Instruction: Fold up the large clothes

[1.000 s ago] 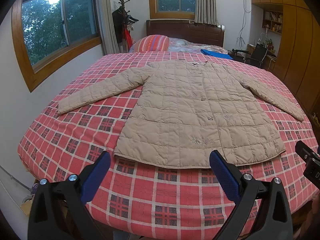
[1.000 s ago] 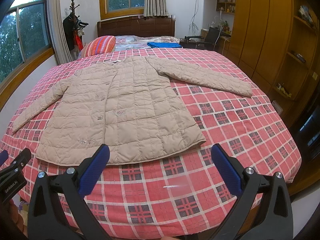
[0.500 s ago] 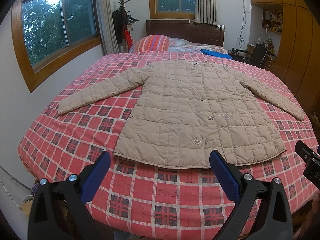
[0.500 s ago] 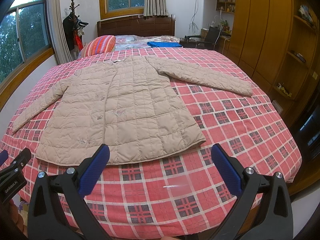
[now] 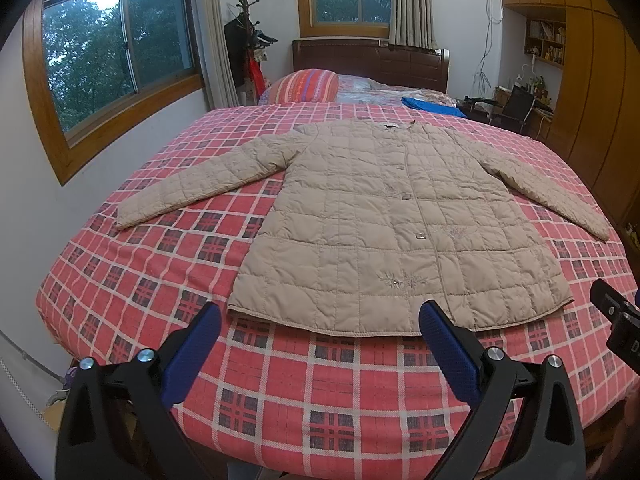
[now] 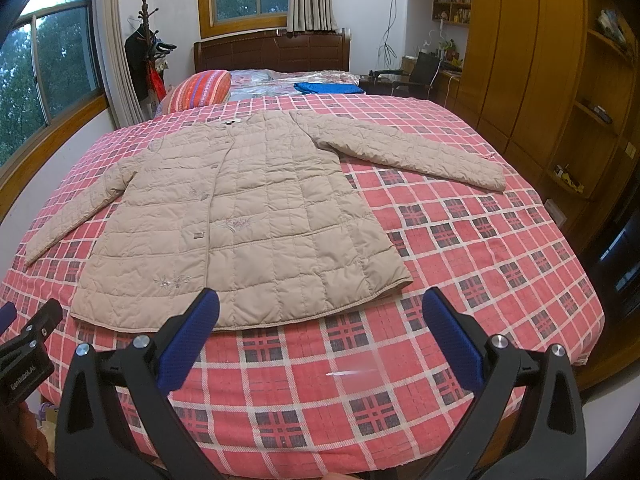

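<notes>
Left gripper (image 5: 316,336) and right gripper (image 6: 320,316) both spread wide, empty, hovering short of the jacket (image 5: 384,236) hem. Jacket lay flat on the bed (image 5: 280,396), long axis running away toward the headboard (image 5: 372,62). Neither gripper looked nearer.

1. Left gripper (image 5: 320,344) – no visible shift; the jacket (image 5: 384,232) hem sits just ahead of its spread fingers as before.
2. Right gripper (image 6: 320,328) – likewise unmoved, fingers equally wide.
</notes>
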